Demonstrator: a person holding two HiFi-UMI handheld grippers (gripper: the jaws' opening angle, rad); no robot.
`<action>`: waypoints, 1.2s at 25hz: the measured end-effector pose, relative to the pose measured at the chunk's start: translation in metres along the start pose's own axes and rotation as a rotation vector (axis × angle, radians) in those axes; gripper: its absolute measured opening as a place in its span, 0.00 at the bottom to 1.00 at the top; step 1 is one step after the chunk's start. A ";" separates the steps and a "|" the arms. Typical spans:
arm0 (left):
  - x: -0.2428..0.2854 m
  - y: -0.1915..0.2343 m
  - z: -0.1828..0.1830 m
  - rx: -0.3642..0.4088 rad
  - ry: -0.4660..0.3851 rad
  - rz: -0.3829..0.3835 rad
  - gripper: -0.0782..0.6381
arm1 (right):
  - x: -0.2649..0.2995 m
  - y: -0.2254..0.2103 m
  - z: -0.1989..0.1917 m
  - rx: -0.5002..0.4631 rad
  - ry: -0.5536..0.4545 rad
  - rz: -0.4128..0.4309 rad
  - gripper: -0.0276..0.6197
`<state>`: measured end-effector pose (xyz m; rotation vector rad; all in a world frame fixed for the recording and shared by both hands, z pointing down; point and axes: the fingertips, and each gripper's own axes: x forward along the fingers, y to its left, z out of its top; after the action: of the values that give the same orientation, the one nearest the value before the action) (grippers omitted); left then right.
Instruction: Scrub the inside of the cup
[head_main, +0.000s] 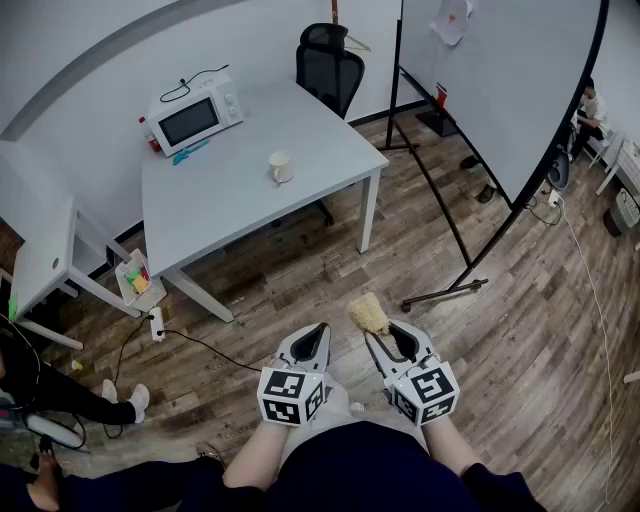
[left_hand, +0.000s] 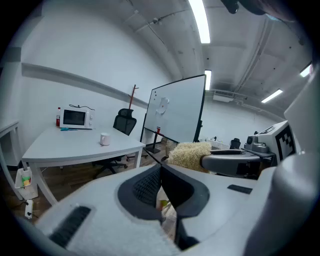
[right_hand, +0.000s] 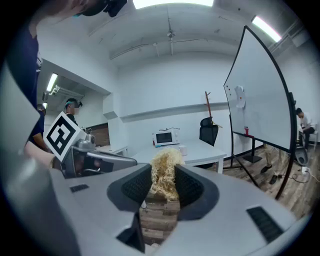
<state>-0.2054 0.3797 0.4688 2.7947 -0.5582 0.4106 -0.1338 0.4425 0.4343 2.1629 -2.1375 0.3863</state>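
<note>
A white cup (head_main: 281, 166) stands upright on the grey table (head_main: 230, 200), well away from both grippers; it also shows in the left gripper view as the cup (left_hand: 104, 139) and, partly hidden behind the scrubber, in the right gripper view as the cup (right_hand: 183, 149). Over the wooden floor, my right gripper (head_main: 376, 333) is shut on a pale fibrous scrubber (head_main: 368, 313), which fills the gap between its jaws (right_hand: 164, 175). My left gripper (head_main: 319, 334) is beside it, shut with nothing in it (left_hand: 161, 172).
A white microwave (head_main: 195, 112) sits at the table's far left corner, with a blue item (head_main: 190, 152) in front of it. A black office chair (head_main: 329, 62) stands behind the table. A whiteboard on a black stand (head_main: 500, 90) is on the right. A person sits at the lower left (head_main: 40, 390).
</note>
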 end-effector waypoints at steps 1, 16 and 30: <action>-0.001 0.000 -0.001 -0.008 0.000 0.000 0.13 | -0.001 0.001 -0.003 0.001 -0.002 0.002 0.27; -0.010 -0.005 -0.002 -0.008 -0.006 -0.006 0.13 | -0.009 0.009 -0.014 0.000 -0.008 0.036 0.27; -0.016 0.003 -0.006 -0.053 -0.015 0.009 0.13 | -0.003 0.014 -0.015 0.040 -0.005 0.054 0.27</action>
<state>-0.2217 0.3843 0.4694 2.7475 -0.5759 0.3718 -0.1493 0.4484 0.4468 2.1326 -2.2132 0.4324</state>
